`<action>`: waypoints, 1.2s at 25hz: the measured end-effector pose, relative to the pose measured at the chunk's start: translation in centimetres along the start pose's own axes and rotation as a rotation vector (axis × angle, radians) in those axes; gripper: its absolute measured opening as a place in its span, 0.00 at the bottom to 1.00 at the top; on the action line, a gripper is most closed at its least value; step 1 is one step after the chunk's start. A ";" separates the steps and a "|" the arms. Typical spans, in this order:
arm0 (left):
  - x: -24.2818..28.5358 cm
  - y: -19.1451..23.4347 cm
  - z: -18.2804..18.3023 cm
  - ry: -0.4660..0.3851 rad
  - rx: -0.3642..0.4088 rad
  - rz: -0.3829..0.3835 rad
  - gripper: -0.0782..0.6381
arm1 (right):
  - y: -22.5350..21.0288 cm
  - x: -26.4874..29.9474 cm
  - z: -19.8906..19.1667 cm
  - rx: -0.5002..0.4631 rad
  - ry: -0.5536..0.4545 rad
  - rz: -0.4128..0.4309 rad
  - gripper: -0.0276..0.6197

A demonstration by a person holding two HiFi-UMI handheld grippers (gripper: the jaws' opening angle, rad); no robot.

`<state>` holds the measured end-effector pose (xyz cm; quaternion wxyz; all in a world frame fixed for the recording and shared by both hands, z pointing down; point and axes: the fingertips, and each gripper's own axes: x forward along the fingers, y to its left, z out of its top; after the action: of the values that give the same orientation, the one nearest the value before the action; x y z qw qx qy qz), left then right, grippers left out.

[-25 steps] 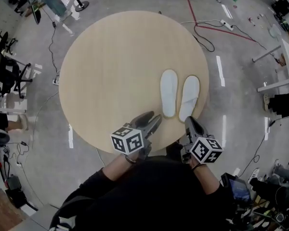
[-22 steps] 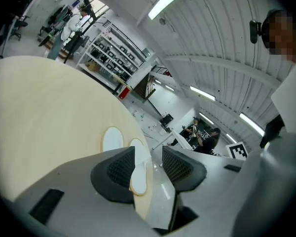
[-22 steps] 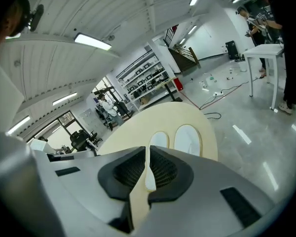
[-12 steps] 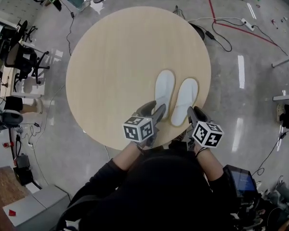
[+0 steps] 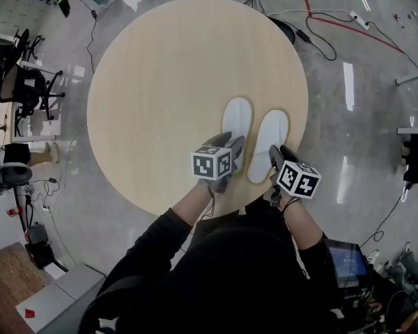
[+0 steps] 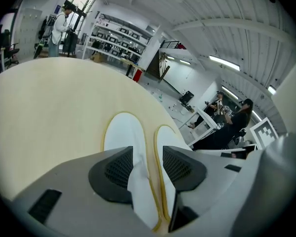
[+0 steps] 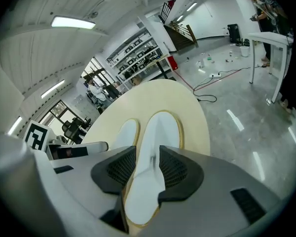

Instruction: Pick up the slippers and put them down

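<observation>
Within the last second both grippers have come down and forward over the table (image 5: 160, 82), from its near edge to the heels of the two white slippers. The pair lies flat and side by side close to the near edge of the table, a little to the right of its middle.

The left gripper (image 5: 231, 147) now stands over the heel of the left slipper (image 5: 237, 120). Its jaws are spread. In the left gripper view the inner side of that heel lies between them, and no pad presses on it.

The right gripper (image 5: 276, 157) was pressed together a second ago and its jaws have just been opening. They are now apart, with the heel of the right slipper (image 5: 270, 134) between them, not pinched.

We judge that the approach is nearly finished, but the pick-up is not yet done, since both slippers rest on the table. What is left, we think, is to lower a little more and close on each heel.
</observation>
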<state>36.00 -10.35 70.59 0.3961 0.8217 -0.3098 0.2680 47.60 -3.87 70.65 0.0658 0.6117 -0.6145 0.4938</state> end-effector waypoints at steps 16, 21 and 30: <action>4.2 2.2 -1.2 0.092 0.015 0.081 0.23 | -0.6 3.3 -0.9 0.065 0.079 0.001 0.16; 4.3 2.0 -1.7 0.091 -0.044 0.042 0.15 | -0.8 3.1 -1.3 0.073 0.084 0.017 0.09; 2.7 1.6 -1.0 0.028 -0.104 0.016 0.15 | 0.7 1.8 0.4 0.028 0.045 0.091 0.09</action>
<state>36.40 -11.10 73.75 0.4406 0.7936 -0.3243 0.2661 46.81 -5.52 71.38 0.0485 0.5727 -0.6331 0.5185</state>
